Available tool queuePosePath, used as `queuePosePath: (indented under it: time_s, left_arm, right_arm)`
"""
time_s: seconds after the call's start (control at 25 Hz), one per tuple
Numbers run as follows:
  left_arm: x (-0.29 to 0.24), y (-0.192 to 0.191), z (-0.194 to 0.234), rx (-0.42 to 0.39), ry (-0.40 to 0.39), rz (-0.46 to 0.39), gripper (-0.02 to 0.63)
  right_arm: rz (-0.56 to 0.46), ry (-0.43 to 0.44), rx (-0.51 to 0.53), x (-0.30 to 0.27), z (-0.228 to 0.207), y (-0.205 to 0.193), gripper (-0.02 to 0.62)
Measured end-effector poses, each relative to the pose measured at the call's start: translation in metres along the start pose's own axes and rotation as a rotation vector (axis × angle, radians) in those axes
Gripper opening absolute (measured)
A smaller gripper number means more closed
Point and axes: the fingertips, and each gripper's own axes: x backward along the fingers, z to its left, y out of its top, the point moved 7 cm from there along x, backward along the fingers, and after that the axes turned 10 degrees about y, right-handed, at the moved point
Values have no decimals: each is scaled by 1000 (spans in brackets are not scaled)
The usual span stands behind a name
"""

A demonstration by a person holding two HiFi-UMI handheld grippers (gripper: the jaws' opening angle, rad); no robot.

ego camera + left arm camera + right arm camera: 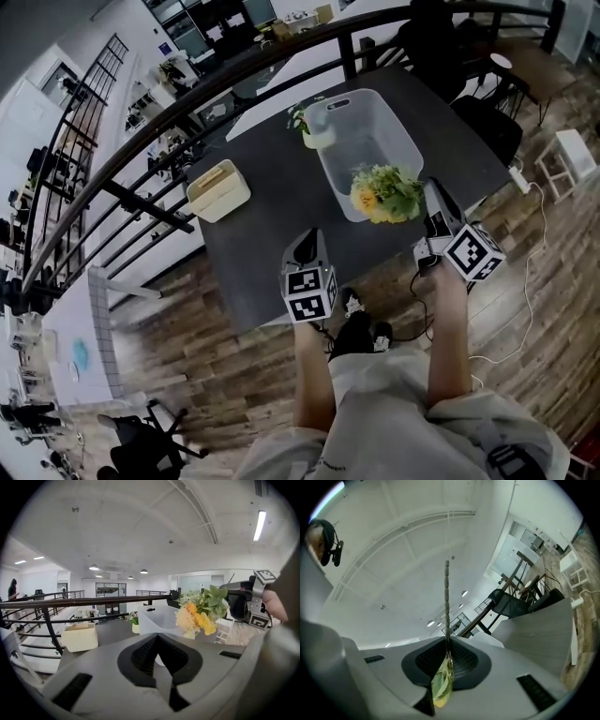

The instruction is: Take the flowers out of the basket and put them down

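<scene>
Two grippers over a dark table (272,216), noted left to right. Far left, near the table's edge, a cream box (217,190), not part of the job. Further back, a small potted plant (305,127) just beside the basket's far left corner. The left gripper (307,239) hovers low over the near table edge, jaws together with nothing between them, and points toward the basket. The translucent basket (375,131) stands right of centre, and what shows of its inside is bare. The flowers (384,194), yellow and cream blooms in green leaf, are at the basket's near end, about level with its rim. Whether they are fully clear of the wall I cannot tell. The right gripper (433,195) holds them, jaws pinched nearly closed on the thin stem with a leaf caught between the pads. The long axis runs roughly crosswise. The blooms lie to the left of the right gripper, toward the basket and the idle gripper, and a bare length of stem sticks out past the jaw tips in the right gripper view. My reading is that set-down comes next. Open tabletop lies left of the basket, the way the blooms point, so the bunch would likely travel bloom-first.
</scene>
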Motion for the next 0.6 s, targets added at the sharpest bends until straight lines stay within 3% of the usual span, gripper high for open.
queuePosePath:
  time_s: [0.28,0.6]
  left_arm:
    - [-9,-7,6,2,-38,12,20]
    - [-38,29,26,-35,-169,-26,20]
  right_arm:
    - [17,7,35,5,16,-6,46]
    - [-3,-24,96,-19,57,-1,46]
